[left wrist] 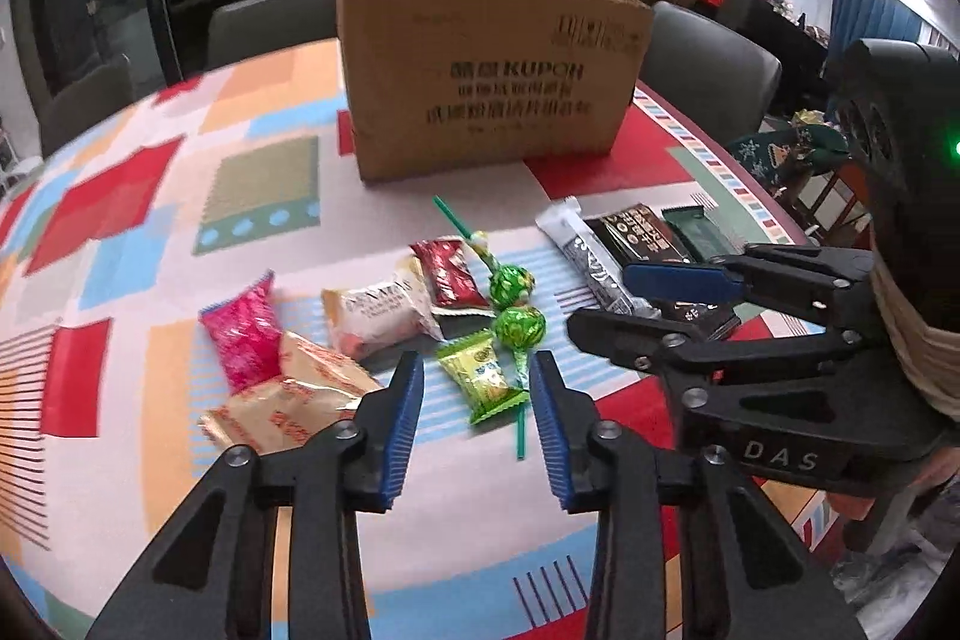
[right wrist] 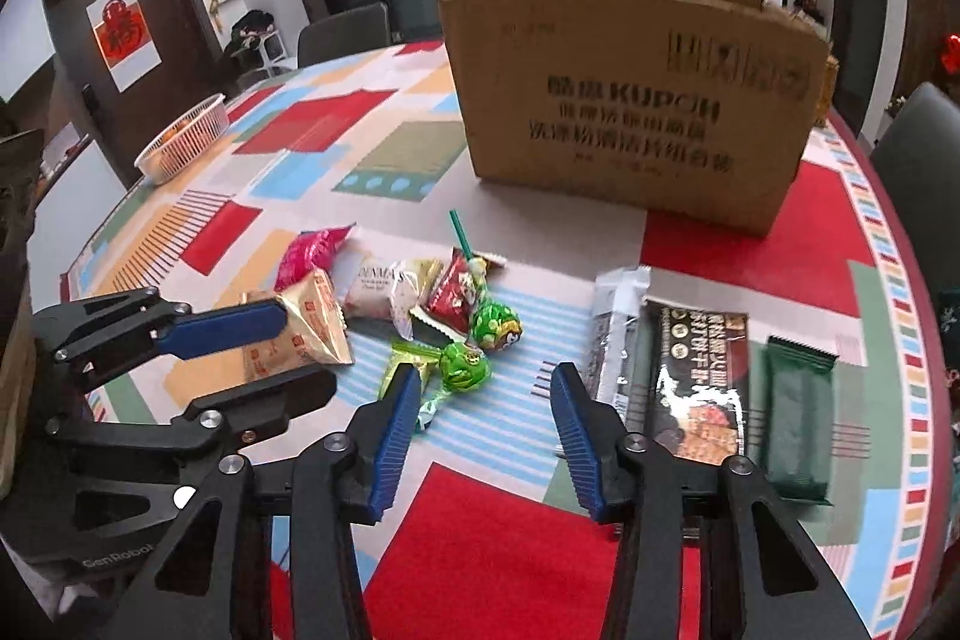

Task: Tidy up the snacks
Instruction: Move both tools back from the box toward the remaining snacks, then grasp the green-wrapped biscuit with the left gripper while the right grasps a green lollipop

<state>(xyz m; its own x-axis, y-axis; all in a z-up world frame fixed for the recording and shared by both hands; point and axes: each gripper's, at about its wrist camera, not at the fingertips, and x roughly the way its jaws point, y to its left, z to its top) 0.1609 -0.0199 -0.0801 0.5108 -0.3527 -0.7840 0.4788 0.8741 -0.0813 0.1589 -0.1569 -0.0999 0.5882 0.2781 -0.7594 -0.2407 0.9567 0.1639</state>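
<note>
1. A cardboard box [left wrist: 486, 70] with an open top stands upright at the back of the desk [left wrist: 120, 232], which wears a cloth of red, blue, orange and green blocks.
2. The snacks lie loose on the cloth in front of the box, well apart from it, none inside as far as the views show.
3. On the left of the spread: a pink packet [left wrist: 243, 334], a gold packet [left wrist: 294, 400] overlapping its near end, and a white packet [left wrist: 378, 316] just beside them.
4. In the middle: a red packet [left wrist: 449, 274], two green lollipops [left wrist: 516, 307] touching each other, and a small green candy [left wrist: 483, 379] lying against the nearer lollipop's stick.
5. On the right: a white-and-black bar [right wrist: 618, 334], a black packet [right wrist: 699, 376] and a dark green bar [right wrist: 798, 424], side by side.
6. The left tool [left wrist: 477, 421] hangs over the green candy with its blue pads either side of it, partly parted and not pressing on it; nothing is held.
7. The right tool [right wrist: 486, 436] is over the striped cloth between the lollipops and the white-and-black bar, its pads partly parted and empty.
8. A white basket [right wrist: 183, 136] sits far off at the desk's left edge.
</note>
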